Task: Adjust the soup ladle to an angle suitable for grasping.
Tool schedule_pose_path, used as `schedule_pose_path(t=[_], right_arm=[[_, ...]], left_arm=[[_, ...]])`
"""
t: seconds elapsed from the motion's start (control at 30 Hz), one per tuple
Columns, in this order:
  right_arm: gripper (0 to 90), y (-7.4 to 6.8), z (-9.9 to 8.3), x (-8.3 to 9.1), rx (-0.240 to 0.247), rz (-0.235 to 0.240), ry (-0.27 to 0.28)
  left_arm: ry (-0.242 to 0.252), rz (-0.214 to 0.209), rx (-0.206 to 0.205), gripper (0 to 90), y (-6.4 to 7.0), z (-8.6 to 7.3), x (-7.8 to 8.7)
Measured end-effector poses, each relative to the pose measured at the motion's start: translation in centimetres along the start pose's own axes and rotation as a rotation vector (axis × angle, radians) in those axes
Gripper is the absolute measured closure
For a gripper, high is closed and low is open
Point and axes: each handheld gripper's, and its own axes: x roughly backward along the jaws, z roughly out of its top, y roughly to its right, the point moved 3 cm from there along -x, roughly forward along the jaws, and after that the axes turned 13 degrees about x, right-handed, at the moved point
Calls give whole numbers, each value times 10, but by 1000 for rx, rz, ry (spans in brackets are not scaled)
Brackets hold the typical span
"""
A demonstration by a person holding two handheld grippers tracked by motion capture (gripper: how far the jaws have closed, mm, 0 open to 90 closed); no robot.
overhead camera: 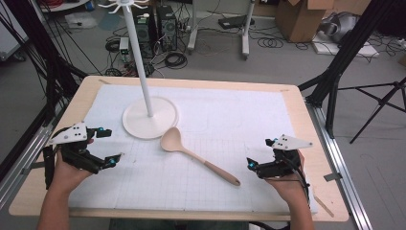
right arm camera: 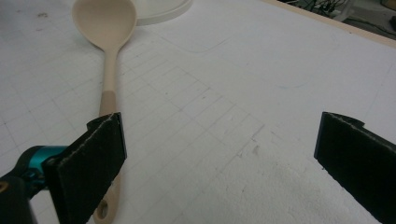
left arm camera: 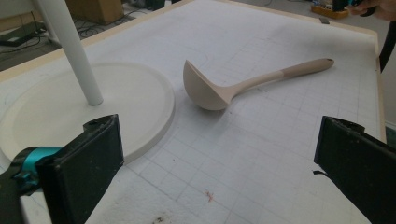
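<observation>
Ladle (overhead camera: 194, 155) on mat between wide-open left gripper (overhead camera: 109, 145), wide-open right gripper (overhead camera: 258, 154).

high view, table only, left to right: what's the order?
left gripper → stand base → ladle → right gripper. The stand base and the ladle bowl nearly meet, but their middles keep this order.

Cluttered lab floor behind a wooden tabletop (overhead camera: 306, 143).
Grey floor (overhead camera: 287, 62) with cables (overhead camera: 174, 60), cardboard box (overhead camera: 301, 19), black tripod (overhead camera: 383, 100).
</observation>
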Motion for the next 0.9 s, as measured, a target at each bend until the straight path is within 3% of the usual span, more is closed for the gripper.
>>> schedule_pose_path(t=[0.47, 0.9], right_arm=[[25, -4, 3, 0, 20, -3, -10], [22, -12, 9, -14, 55, 35, -36]], left_arm=[[-9, -7, -4, 17, 2, -1, -2], [-14, 15, -8, 17, 1, 0, 1]])
